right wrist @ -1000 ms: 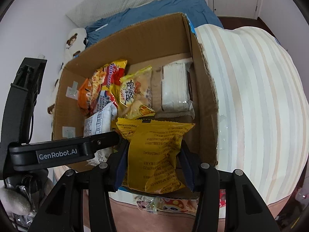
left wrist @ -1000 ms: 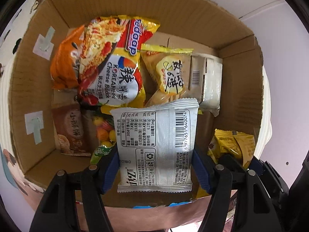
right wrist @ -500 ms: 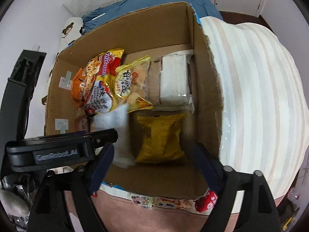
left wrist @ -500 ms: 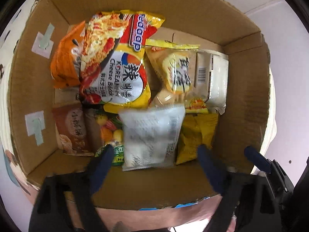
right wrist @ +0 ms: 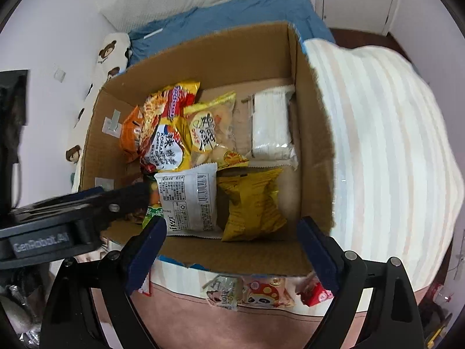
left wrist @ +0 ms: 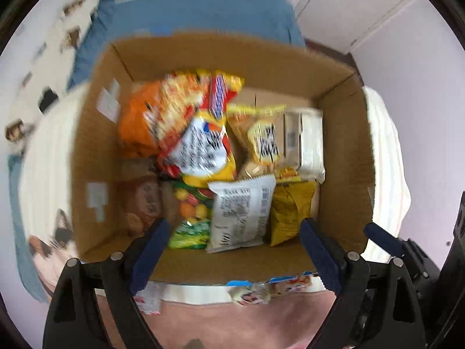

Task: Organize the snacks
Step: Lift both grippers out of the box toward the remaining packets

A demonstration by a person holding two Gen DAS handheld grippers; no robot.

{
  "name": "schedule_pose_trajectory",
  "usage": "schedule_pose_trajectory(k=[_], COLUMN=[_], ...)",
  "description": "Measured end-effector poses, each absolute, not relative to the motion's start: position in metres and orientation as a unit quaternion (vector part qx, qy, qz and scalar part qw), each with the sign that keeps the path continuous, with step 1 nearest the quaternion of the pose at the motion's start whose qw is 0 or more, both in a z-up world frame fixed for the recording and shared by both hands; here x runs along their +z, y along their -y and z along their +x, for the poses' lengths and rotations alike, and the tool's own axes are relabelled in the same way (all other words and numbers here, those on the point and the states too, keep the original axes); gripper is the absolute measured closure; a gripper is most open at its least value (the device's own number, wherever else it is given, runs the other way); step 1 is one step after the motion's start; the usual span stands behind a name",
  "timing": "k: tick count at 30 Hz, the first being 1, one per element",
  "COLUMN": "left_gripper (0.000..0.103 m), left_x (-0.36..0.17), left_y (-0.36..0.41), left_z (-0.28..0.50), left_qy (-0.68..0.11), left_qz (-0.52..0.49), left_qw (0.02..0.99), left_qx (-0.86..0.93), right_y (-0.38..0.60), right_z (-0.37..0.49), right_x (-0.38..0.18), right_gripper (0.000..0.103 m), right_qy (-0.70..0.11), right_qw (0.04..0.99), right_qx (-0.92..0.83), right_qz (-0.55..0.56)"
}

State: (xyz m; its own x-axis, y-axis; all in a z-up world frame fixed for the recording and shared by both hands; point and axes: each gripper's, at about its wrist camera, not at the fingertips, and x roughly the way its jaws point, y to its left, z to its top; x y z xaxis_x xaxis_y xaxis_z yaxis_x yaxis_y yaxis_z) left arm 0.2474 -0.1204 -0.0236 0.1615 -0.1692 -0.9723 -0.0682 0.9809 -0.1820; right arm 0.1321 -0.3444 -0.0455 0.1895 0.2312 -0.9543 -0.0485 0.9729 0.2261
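Observation:
An open cardboard box (left wrist: 96, 157) (right wrist: 314, 133) stands on a striped bed and holds several snack packets. A silver-white packet (left wrist: 241, 212) (right wrist: 189, 200) lies flat near the box's front, beside a dark yellow packet (left wrist: 290, 212) (right wrist: 252, 200). Behind them lie a red-yellow noodle bag (left wrist: 197, 128) (right wrist: 165, 128), an orange bag (left wrist: 136, 122), a yellow biscuit packet (right wrist: 209, 128) and a white pack (right wrist: 271, 125). My left gripper (left wrist: 232, 250) is open and empty above the box's front edge. My right gripper (right wrist: 231, 247) is open and empty there too.
More small snack packets (right wrist: 250, 290) lie on the bed in front of the box. The striped blanket (right wrist: 383, 151) rises to the right, a blue cover (right wrist: 232, 11) lies behind. The left gripper's body (right wrist: 58, 221) crosses the right wrist view at left.
Both grippers opened and dropped their packets into the box: silver-white from the left, dark yellow from the right. Both grippers have since pulled back and up from the box.

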Motion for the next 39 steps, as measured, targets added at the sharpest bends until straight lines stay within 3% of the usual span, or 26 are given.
schedule_pose_trajectory(k=[10,25,33,39], left_gripper=[0.011,0.011,0.011,0.011], left_x=[0.042,0.088,0.086,0.048], left_y=[0.107,0.091,0.07,0.033], left_z=[0.188,0.096,0.058,0.042], left_qy=[-0.542,-0.454,-0.448,-0.463], left_qz=[-0.03,-0.023,-0.038,-0.045], left_qw=[0.84,0.891,0.893,0.884], left_qx=[-0.011,0.009,0.014,0.047], right_y=[0.344,0.33,0.327,0.327], right_z=[0.089,0.006,-0.032,-0.052], right_x=[0.007,0.067,0.081,0.053], right_gripper=[0.009,0.009,0.009,0.005], right_qy=[-0.559,-0.487,-0.477,-0.509], right_qw=[0.824,0.871,0.875,0.851], right_qx=[0.072,0.06,0.069,0.082], right_qz=[0.056,0.032,0.052,0.098])
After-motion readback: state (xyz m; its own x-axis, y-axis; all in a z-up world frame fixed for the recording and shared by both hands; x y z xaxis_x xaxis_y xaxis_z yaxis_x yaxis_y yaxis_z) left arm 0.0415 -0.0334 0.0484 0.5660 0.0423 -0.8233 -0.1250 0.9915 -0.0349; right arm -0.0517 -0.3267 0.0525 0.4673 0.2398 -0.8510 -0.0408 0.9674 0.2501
